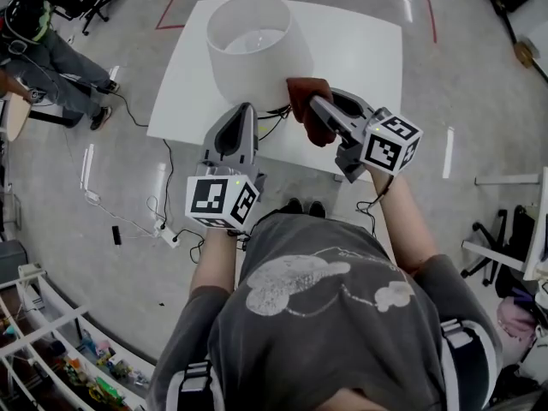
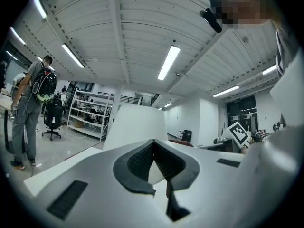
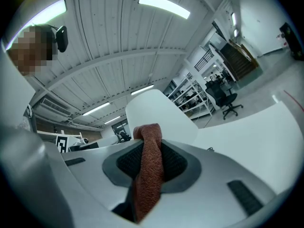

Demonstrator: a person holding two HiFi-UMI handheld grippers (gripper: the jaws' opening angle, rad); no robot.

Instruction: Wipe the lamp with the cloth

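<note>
Fingers (image 3: 176, 164) on the right gripper (image 1: 315, 103) are clamping the cloth (image 1: 308, 120) at 5 o'clock of the lamp (image 1: 253, 54) for wiping, while the left gripper (image 1: 244, 110) is idling, pinched together on nothing.

The person wears a grey short-sleeved T-shirt (image 1: 342, 332) with a pale printed figure, black-and-white shoulder straps (image 1: 457, 336) and dark shoes (image 1: 301, 205). The left gripper (image 1: 246, 110) and right gripper (image 1: 313, 101) are pale grey with black ribbed pads. Each carries a cube of black-and-white square markers, and a thin black cable (image 1: 378, 199) trails from the right one.
</note>
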